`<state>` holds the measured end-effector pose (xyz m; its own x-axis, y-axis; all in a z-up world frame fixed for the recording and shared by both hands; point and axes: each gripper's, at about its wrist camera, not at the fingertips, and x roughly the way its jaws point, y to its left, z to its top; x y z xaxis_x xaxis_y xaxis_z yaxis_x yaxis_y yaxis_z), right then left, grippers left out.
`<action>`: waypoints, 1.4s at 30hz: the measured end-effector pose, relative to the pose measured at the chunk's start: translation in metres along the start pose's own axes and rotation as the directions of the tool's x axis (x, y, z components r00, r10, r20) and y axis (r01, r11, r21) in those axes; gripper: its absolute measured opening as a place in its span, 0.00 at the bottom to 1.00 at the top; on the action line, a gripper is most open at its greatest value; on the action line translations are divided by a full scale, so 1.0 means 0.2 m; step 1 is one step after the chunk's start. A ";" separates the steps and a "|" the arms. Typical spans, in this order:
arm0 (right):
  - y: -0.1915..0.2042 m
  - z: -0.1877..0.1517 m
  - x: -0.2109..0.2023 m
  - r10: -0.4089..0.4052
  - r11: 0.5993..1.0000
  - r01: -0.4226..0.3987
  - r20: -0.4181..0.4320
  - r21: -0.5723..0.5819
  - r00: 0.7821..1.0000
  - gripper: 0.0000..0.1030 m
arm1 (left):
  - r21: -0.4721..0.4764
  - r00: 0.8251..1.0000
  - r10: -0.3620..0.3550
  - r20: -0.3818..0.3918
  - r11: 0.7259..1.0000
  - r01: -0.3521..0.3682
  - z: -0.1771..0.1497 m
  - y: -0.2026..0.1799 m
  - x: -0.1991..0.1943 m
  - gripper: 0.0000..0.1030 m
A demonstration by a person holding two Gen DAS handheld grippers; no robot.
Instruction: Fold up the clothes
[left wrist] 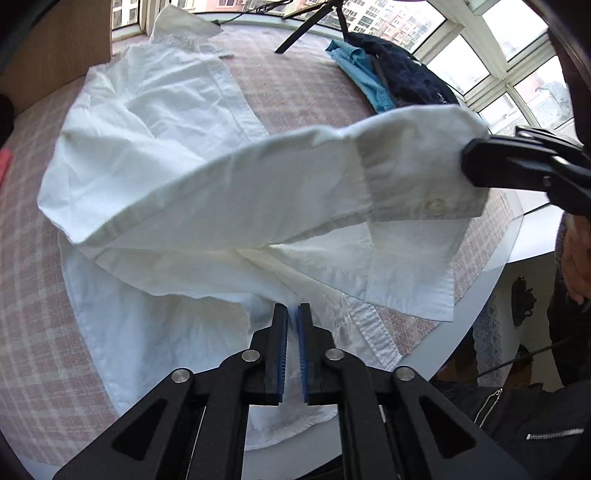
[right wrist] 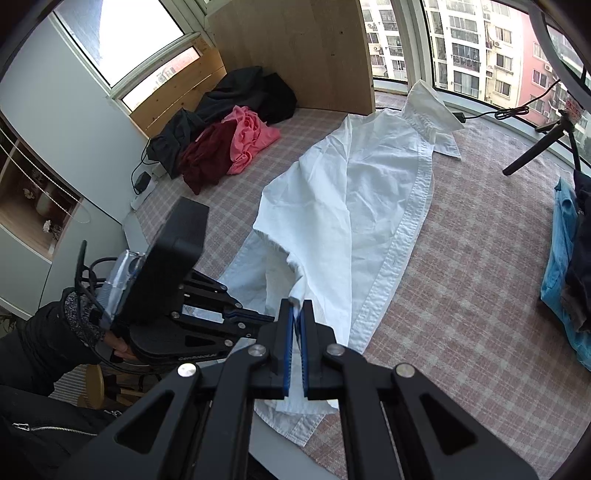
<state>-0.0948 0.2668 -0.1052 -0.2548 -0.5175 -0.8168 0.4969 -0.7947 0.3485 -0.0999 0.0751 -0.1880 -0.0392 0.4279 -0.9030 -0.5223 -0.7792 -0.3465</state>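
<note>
On a table covered with a pink-and-white checked cloth [right wrist: 461, 258], a white button-up shirt [right wrist: 354, 192] lies spread out, its collar toward the windows and its hem toward the near, curved table edge. The right gripper [right wrist: 297, 306] is clamped on the shirt's sleeve cuff [left wrist: 417, 166], holding the sleeve lifted and stretched across above the shirt's body. The left gripper [left wrist: 293, 314] hangs over the lower part of the shirt, close to the hem; its blue-padded jaws stand a narrow way apart, with white fabric showing in the gap, and I cannot tell whether the pads press on it. A person's hand [right wrist: 120, 345] in a dark sleeve holds the left gripper's handle (seen in the right wrist view). At the far left of the table sits a heap of black, dark red and pink clothes [right wrist: 229, 136]. At the right side lie blue and navy garments [left wrist: 384, 77]. A black tripod [left wrist: 314, 26] stands near the windows.
</note>
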 end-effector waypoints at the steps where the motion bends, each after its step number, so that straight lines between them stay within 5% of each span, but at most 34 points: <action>1: 0.00 0.00 0.00 -0.001 1.000 0.001 0.000 0.001 1.000 0.04 | -0.004 1.000 0.009 -0.003 1.000 -0.009 -0.01 0.03 -0.01 0.32; 2: 0.00 0.00 0.00 -0.004 1.000 0.004 -0.001 -0.002 1.000 0.04 | -0.010 1.000 0.018 -0.007 1.000 -0.018 -0.03 0.05 -0.02 0.50; 7: 0.00 0.00 0.02 0.002 1.000 -0.002 -0.008 -0.007 1.000 0.04 | -0.155 0.997 0.058 -0.057 0.986 -0.066 -0.08 0.20 0.12 0.40; 14: 0.02 -0.01 0.04 0.022 1.000 -0.022 -0.027 -0.013 0.999 0.04 | -0.166 0.987 -0.150 -0.065 0.976 0.138 -0.20 0.15 0.24 0.38; 18: 0.02 0.00 0.06 0.010 1.000 -0.011 -0.034 -0.017 0.999 0.04 | -0.165 0.980 -0.189 -0.068 0.970 0.176 -0.24 0.05 0.24 0.00; 23: 0.06 0.03 0.05 0.032 0.999 -0.033 -0.035 -0.029 0.999 0.04 | -0.172 0.985 -0.174 0.012 0.970 0.174 -0.23 0.00 0.14 0.00; 27: 0.16 0.00 0.10 0.071 0.995 -0.077 -0.104 -0.057 0.992 0.06 | -0.190 0.997 -0.071 -0.015 0.980 0.067 -0.26 0.07 0.13 0.04; 31: 0.28 -0.12 0.25 0.131 0.982 -0.162 -0.272 -0.096 0.953 0.17 | -0.205 0.998 -0.059 -0.022 0.977 0.054 -0.29 0.09 0.13 0.05; 35: 0.19 -0.23 0.18 0.195 0.978 -0.207 -0.226 -0.028 0.954 0.22 | -0.183 0.996 -0.088 0.001 0.979 0.087 -0.28 0.06 0.08 0.16; 37: 0.06 -0.28 0.15 0.110 0.994 -0.108 -0.156 0.021 0.982 0.33 | -0.171 0.995 -0.103 -0.012 0.980 0.099 -0.28 0.01 0.09 0.20; 39: -0.06 -0.35 0.19 0.025 0.996 -0.009 -0.171 0.093 0.985 0.37 | -0.162 0.995 -0.092 -0.037 0.983 0.085 -0.29 -0.02 0.12 0.27; 42: -0.18 -0.44 0.28 0.051 0.983 -0.017 -0.182 0.185 0.982 0.37 | -0.162 0.993 -0.066 -0.096 0.986 0.050 -0.30 -0.06 0.16 0.34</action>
<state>-0.0548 0.2952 -0.2036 -0.0737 -0.4907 -0.8682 0.3393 -0.8310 0.4409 -0.0440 0.0703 -0.2281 0.0772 0.4325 -0.8983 -0.3787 -0.8208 -0.4277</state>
